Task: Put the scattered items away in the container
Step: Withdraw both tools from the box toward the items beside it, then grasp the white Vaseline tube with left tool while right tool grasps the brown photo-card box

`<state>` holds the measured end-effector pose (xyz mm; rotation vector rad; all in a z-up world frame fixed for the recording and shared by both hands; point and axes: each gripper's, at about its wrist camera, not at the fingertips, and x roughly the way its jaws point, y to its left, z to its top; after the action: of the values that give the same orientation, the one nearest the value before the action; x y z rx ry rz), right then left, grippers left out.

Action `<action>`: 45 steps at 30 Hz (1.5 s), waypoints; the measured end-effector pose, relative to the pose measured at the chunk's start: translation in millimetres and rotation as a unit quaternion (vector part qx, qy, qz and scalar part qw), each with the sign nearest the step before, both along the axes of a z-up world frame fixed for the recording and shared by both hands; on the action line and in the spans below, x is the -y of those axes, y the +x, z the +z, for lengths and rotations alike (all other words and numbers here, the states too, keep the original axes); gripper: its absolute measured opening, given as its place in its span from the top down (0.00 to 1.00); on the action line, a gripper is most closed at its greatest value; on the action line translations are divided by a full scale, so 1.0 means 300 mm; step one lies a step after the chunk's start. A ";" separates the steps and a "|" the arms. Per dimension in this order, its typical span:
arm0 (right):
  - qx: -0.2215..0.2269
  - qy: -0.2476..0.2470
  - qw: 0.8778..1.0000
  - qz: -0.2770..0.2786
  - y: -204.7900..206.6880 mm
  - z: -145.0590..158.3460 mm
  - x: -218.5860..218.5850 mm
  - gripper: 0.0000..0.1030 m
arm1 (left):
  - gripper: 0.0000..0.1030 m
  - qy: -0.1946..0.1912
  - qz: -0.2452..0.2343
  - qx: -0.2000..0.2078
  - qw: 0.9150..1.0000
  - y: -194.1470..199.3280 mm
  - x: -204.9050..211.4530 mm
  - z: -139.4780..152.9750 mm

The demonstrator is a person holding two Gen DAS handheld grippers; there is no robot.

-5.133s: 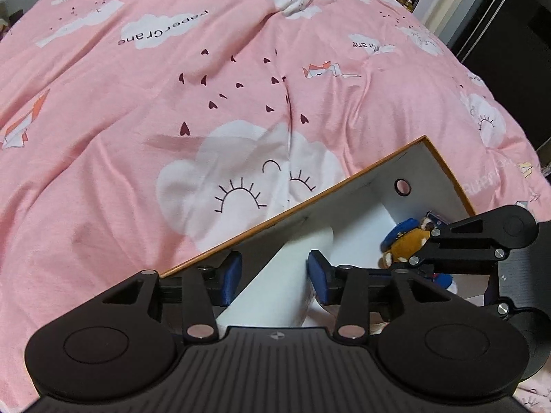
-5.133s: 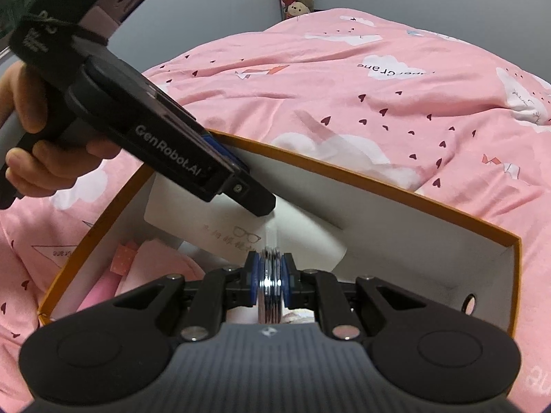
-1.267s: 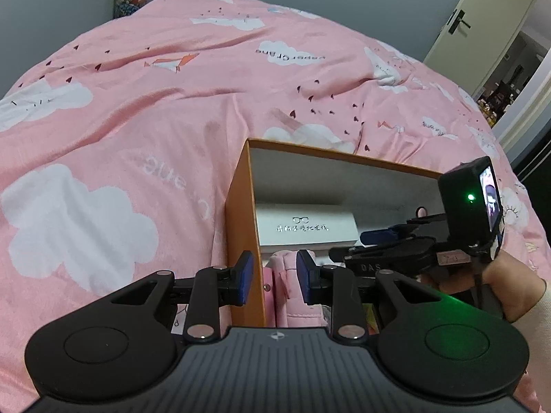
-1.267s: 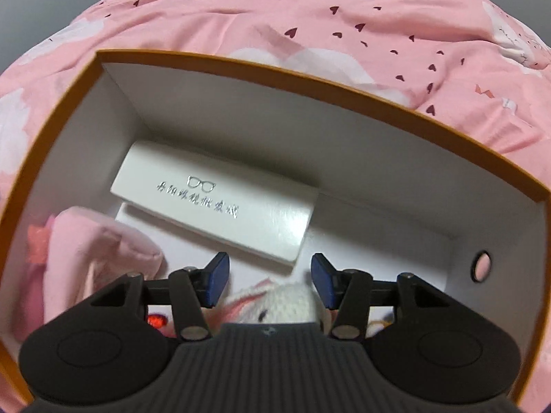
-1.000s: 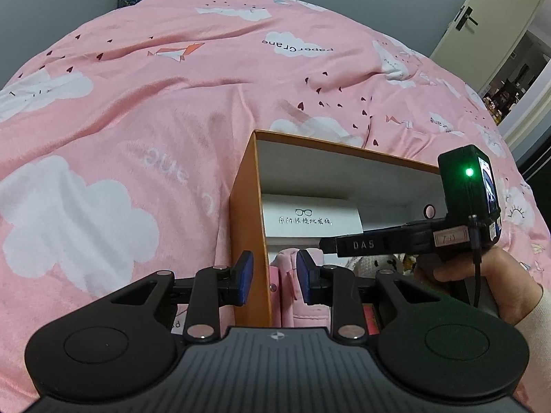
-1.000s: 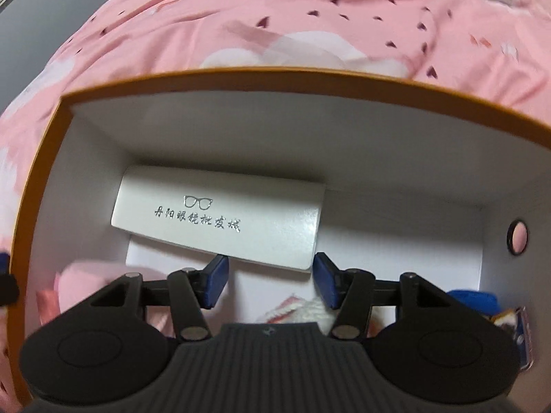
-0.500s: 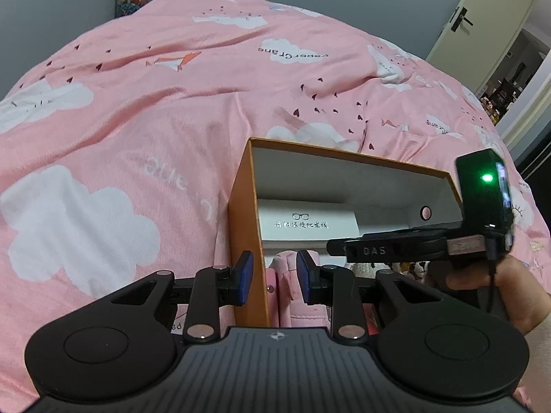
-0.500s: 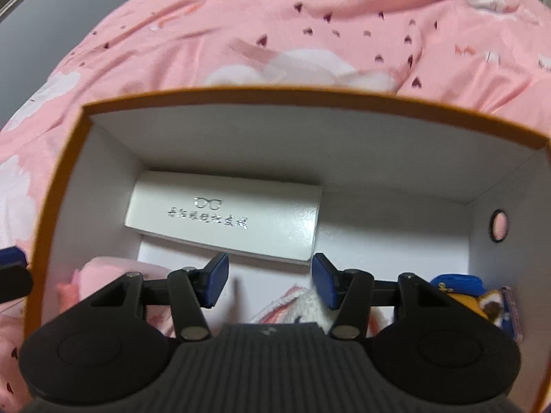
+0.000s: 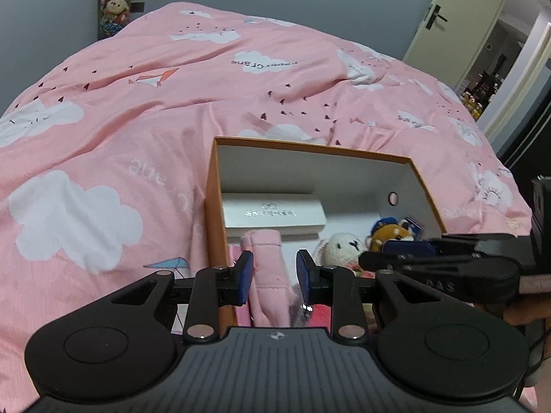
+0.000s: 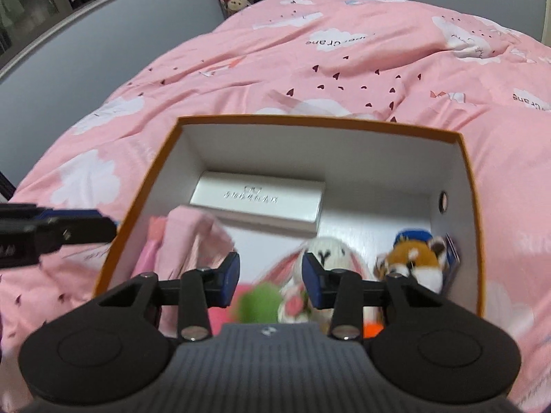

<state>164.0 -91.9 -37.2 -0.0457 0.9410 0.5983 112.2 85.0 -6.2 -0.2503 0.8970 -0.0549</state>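
Both the left gripper and right gripper hang spread and empty over the orange box; glasses case, pink cloth and plush toys sit inside, the bedspread shows nothing loose, so tidying looks about finished

left claw: fingers parted, empty | right claw: fingers parted, empty

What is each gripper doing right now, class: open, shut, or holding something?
Left gripper: open, holding nothing.
Right gripper: open, holding nothing, above the orange box.

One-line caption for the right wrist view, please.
Open right gripper above orange box on pink duvet, holding white case, pink cloth and plush toys.
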 end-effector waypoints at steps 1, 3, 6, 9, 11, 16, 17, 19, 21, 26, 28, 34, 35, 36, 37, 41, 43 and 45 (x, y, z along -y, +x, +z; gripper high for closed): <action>0.003 0.007 1.000 0.001 -0.028 0.008 0.018 0.57 | 0.70 0.002 -0.005 0.003 1.000 -0.013 0.012 0.005; 0.006 0.018 1.000 0.000 -0.072 0.015 0.047 0.57 | 0.70 0.004 -0.020 0.008 1.000 -0.039 0.038 0.013; 0.009 0.024 1.000 -0.015 -0.141 0.023 0.109 0.57 | 0.70 -0.005 -0.049 0.008 0.999 -0.076 0.081 0.017; 0.008 0.020 0.999 -0.035 -0.204 0.014 0.172 0.57 | 0.70 -0.038 -0.078 -0.005 0.996 -0.101 0.125 -0.003; -0.003 0.024 0.999 -0.039 -0.238 -0.002 0.207 0.57 | 0.70 -0.056 -0.091 -0.023 0.994 -0.108 0.150 -0.036; -0.036 0.006 0.999 -0.024 -0.309 -0.076 0.231 0.66 | 0.68 -0.087 -0.106 -0.081 0.987 -0.097 0.213 -0.171; -0.041 -0.001 0.999 -0.019 -0.321 -0.092 0.229 0.69 | 0.68 -0.096 -0.104 -0.095 0.985 -0.089 0.223 -0.200; -0.048 -0.018 0.999 -0.014 -0.340 -0.119 0.229 0.70 | 0.66 -0.108 -0.103 -0.111 0.982 -0.084 0.242 -0.253; -0.046 -0.043 0.998 -0.018 -0.358 -0.140 0.236 0.70 | 0.62 -0.117 -0.100 -0.125 0.980 -0.080 0.257 -0.290; -0.040 -0.059 0.997 -0.041 -0.384 -0.155 0.285 0.70 | 0.49 -0.142 -0.067 -0.135 0.978 -0.087 0.257 -0.337; -0.054 -0.048 0.996 -0.053 -0.380 -0.160 0.315 0.69 | 0.49 -0.153 -0.051 -0.154 0.975 -0.083 0.258 -0.368; -0.051 -0.055 0.996 -0.055 -0.365 -0.155 0.339 0.68 | 0.49 -0.179 -0.033 -0.196 0.964 -0.061 0.254 -0.470; -0.057 -0.054 0.995 -0.056 -0.363 -0.166 0.340 0.68 | 0.49 -0.186 -0.030 -0.199 0.962 -0.059 0.252 -0.486; -0.063 -0.054 0.995 -0.057 -0.361 -0.179 0.339 0.68 | 0.49 -0.191 -0.030 -0.201 0.960 -0.057 0.253 -0.499; -0.069 -0.055 0.994 -0.059 -0.362 -0.194 0.339 0.68 | 0.49 -0.193 -0.031 -0.204 0.959 -0.055 0.256 -0.511; -0.084 -0.055 0.992 -0.070 -0.367 -0.238 0.347 0.67 | 0.47 -0.193 -0.032 -0.209 0.958 -0.043 0.269 -0.539; -0.093 -0.049 0.992 -0.074 -0.361 -0.254 0.354 0.65 | 0.46 -0.200 -0.032 -0.210 0.957 -0.035 0.271 -0.550; -0.098 -0.048 0.991 -0.073 -0.358 -0.264 0.352 0.64 | 0.46 -0.202 -0.033 -0.207 0.957 -0.029 0.274 -0.550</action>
<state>56.6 -197.7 -116.3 -0.0031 1.1531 0.4272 103.6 2.7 -171.3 -0.6293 1.3106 -0.2573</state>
